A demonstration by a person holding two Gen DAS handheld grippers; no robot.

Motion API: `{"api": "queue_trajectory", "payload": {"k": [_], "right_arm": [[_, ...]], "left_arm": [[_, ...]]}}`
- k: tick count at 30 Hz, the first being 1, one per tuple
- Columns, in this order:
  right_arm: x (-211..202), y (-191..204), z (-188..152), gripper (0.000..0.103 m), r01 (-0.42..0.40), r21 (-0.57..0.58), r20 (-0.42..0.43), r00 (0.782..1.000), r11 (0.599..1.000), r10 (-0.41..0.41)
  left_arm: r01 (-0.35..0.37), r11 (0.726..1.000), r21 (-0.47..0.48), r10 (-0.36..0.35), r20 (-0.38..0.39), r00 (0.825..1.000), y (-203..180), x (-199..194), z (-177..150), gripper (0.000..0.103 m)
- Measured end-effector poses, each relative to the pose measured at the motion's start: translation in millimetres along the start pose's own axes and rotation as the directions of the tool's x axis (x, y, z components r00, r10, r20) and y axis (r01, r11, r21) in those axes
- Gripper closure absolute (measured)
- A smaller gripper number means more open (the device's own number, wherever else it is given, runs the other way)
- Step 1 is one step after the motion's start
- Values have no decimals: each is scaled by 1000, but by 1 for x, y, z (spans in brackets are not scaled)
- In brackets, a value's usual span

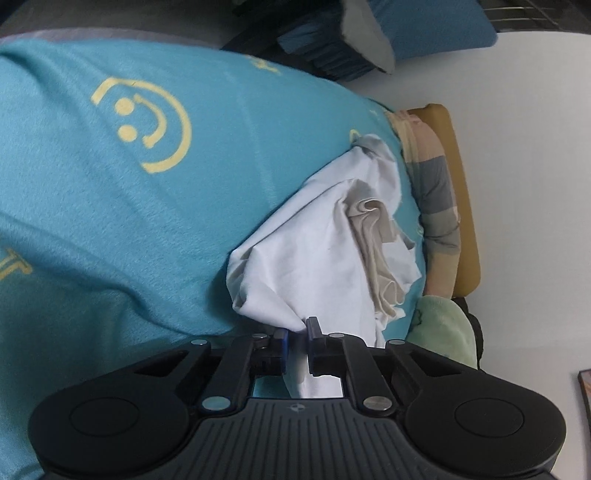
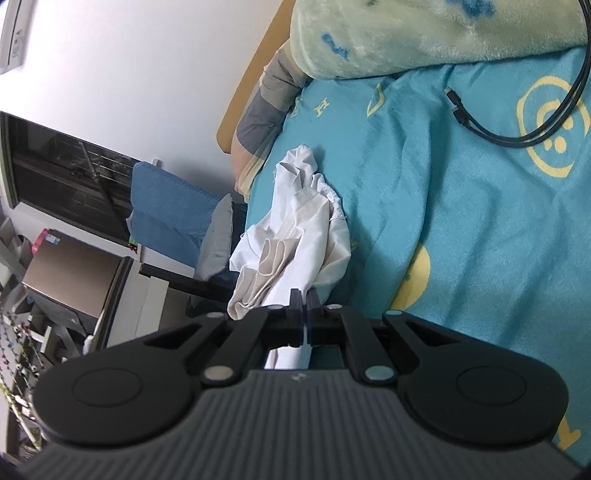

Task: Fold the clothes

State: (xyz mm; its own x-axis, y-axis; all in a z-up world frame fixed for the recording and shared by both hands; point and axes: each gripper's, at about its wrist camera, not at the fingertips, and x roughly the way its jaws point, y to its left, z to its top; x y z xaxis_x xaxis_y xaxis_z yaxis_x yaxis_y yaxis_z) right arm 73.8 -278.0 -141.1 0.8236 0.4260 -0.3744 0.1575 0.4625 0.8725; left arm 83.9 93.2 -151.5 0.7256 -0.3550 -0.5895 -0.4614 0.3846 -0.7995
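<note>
Crumpled white cotton garment [image 1: 314,236]: soft, light, limp; left claw [image 1: 297,332] and right claw [image 2: 305,302] both clench its near edge above teal smiley-print bed blanket [image 1: 110,203].

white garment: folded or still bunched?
Bunched, not folded. The white garment lies crumpled in loose creases on the blue blanket, pinched by the left gripper and right gripper.

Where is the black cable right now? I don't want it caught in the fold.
In the right wrist view the black cable lies at the upper right on the blue blanket, just below the green fleece, apart from the white garment.
</note>
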Motion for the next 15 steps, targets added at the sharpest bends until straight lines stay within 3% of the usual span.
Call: {"api": "queue_trajectory", "payload": {"k": [9, 15], "right_arm": [[-40, 27, 10, 100, 26, -96, 97, 995, 995, -17], [-39, 0, -6, 97, 1, 64, -31, 1000, 998, 1]], "left_arm": [[94, 983, 158, -94, -4, 996, -41, -46, 6, 100], [82, 973, 218, -87, 12, 996, -47, -53, 0, 100]]}}
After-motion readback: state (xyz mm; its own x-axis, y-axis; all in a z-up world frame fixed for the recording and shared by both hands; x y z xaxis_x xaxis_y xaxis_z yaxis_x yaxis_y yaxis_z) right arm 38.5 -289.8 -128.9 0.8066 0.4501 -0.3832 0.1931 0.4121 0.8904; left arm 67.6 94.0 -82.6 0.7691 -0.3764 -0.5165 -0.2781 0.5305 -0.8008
